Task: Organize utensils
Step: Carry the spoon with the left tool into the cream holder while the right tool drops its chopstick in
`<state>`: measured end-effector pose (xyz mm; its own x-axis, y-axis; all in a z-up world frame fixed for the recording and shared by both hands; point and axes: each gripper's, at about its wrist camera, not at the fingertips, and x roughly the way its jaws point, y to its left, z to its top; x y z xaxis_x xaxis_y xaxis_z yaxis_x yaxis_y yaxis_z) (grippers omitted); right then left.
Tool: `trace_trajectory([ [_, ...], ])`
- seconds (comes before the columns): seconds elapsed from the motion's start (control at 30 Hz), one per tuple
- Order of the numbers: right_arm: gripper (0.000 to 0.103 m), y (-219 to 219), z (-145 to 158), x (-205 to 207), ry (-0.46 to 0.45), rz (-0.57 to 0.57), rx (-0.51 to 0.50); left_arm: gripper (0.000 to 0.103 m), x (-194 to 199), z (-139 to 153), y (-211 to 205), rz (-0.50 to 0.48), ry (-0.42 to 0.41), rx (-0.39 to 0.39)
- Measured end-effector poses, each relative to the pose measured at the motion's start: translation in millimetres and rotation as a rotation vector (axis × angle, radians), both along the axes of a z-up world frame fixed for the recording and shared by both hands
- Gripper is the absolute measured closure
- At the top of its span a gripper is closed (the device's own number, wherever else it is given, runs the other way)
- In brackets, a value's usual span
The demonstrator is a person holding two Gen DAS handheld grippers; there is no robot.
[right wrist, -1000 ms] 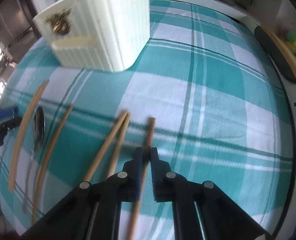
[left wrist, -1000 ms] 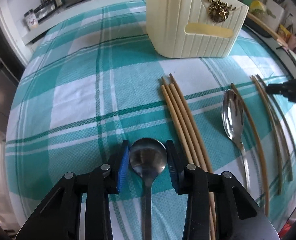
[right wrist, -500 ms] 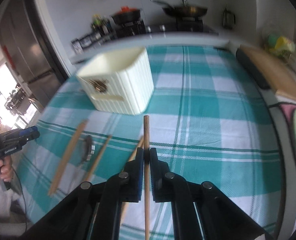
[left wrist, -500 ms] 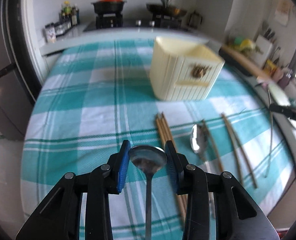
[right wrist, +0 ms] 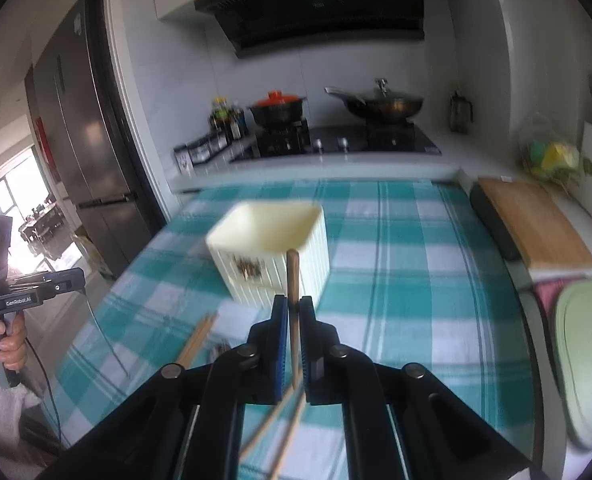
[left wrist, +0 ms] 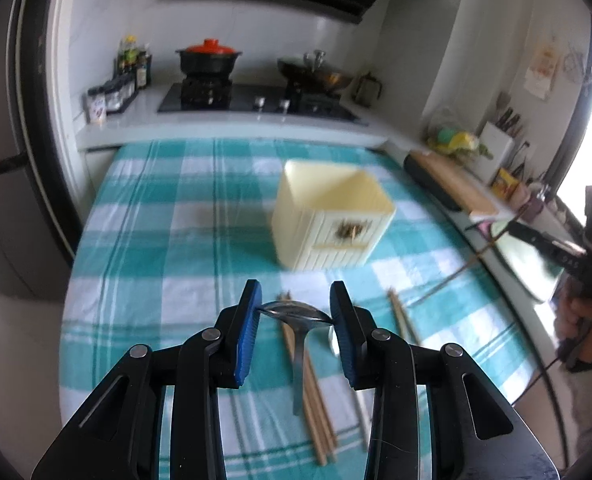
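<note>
Left gripper point(left wrist: 296, 312) clamped on spoon point(left wrist: 296, 314), right gripper point(right wrist: 292, 320) pinching chopstick point(right wrist: 293, 280), above blurred, apparently empty holder point(right wrist: 272, 256).

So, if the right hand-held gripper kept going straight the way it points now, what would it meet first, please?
Most likely the cream holder: the right hand-held gripper points at its near wall and rim, and the chopstick it grips would touch first. Depth is unclear, so it might pass just over the rim.
</note>
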<state>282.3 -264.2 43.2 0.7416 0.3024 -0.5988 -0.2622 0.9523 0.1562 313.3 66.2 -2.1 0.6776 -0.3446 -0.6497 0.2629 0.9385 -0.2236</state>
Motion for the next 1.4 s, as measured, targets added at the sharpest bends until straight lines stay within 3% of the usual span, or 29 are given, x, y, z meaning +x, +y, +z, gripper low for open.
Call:
trace_trajectory([
  [0.23, 0.097, 25.6, 69.0, 59.8, -0.130, 0.019, 0.005, 0.068, 65.1, 96.4, -22.8, -0.003, -0.136, -0.018],
  [0.4, 0.097, 46.7, 88.4, 101.0, -0.203, 0.018, -0.014, 0.068, 114.1, 123.4, -52.9, 0.058, -0.249, -0.024],
  [0.53, 0.097, 65.6, 62.2, 127.6, -0.216, 0.027, -0.084, 0.068, 155.0, 96.0, -75.2, 0.094, -0.218, -0.037],
  [0.7, 0.097, 69.0, 0.0, 165.4, -0.019, 0.045, -0.069, 0.068, 195.5, 22.2, -95.1, 0.075, -0.021, -0.014],
  [0.83, 0.095, 67.6, -31.1, 185.4, 0.078, 0.045, -0.059, 0.067, 212.0, -28.4, -103.1, 0.065, 0.101, 0.023],
  [0.9, 0.091, 66.2, -35.1, 190.1, 0.081, 0.038, -0.044, 0.066, 211.6, -40.4, -106.5, 0.081, 0.131, 0.036],
  [0.97, 0.057, 61.7, -30.5, 186.2, 0.053, 0.018, -0.021, 0.050, 211.7, -42.0, -105.3, 0.090, 0.148, 0.028],
  [1.0, 0.052, 57.8, -24.3, 179.9, 0.021, 0.002, -0.012, 0.048, 207.5, -37.8, -101.4, 0.095, 0.143, 0.017],
  [1.17, 0.050, 41.0, 6.9, 139.9, -0.067, -0.012, -0.025, 0.029, 175.2, -5.7, -83.0, 0.090, 0.091, 0.022],
  [1.27, 0.045, 24.6, 19.8, 102.8, -0.086, -0.011, -0.035, 0.016, 130.2, 7.6, -67.0, 0.071, 0.070, 0.107],
  [1.4, 0.042, -1.0, 10.7, 41.2, -0.032, 0.000, -0.086, 0.010, 62.3, -12.6, -47.6, 0.020, 0.116, 0.229],
])
